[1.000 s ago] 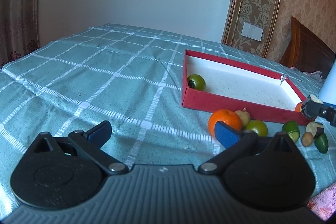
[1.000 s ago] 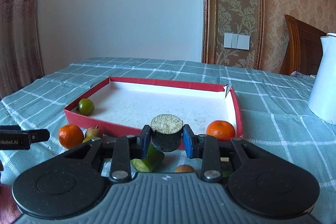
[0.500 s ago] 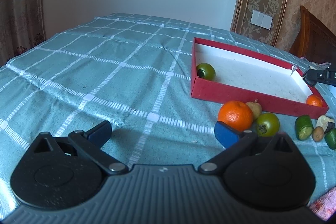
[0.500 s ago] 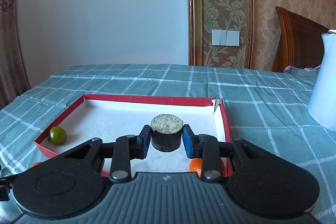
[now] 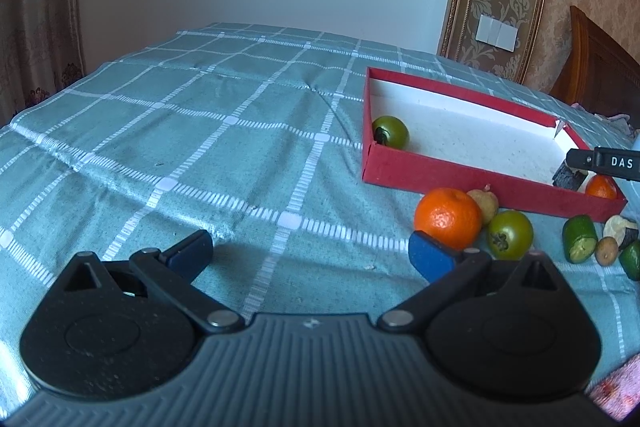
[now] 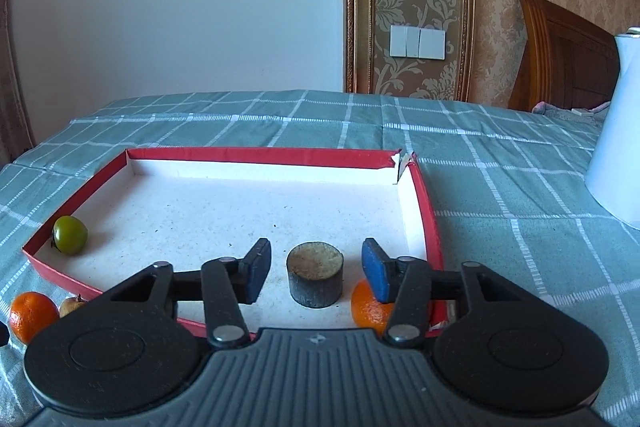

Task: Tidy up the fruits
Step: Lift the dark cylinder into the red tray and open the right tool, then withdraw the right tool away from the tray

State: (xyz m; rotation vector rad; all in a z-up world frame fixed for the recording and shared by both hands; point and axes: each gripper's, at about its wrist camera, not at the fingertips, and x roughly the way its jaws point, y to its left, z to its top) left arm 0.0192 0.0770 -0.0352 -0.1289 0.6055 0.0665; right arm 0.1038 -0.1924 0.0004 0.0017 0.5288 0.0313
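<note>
A red box with a white floor [image 6: 430, 211] lies on the checked cloth; it also shows in the left wrist view [image 5: 460, 173]. My right gripper [image 6: 316, 267] is open over the box's near right part. A dark cylinder piece with a pale top [image 6: 315, 279] stands on the box floor between the fingers, touching neither. An orange [image 6: 366, 305] sits beside it and a green fruit [image 6: 71, 235] lies at the box's left end. My left gripper [image 5: 308, 251] is open and empty above the cloth, with an orange [image 5: 447, 218] by its right finger.
Outside the box in the left wrist view lie a small tan fruit [image 5: 485, 201], a green fruit [image 5: 510, 234], a cut green piece [image 5: 579, 238] and more small pieces [image 5: 620, 239]. A white jug [image 6: 618, 131] stands at the right. A wooden headboard [image 6: 560, 55] is behind.
My right gripper moved forward over the box, lowered the dark cylinder piece onto the box floor and opened, letting it go. The left gripper shifted slightly, still open.
</note>
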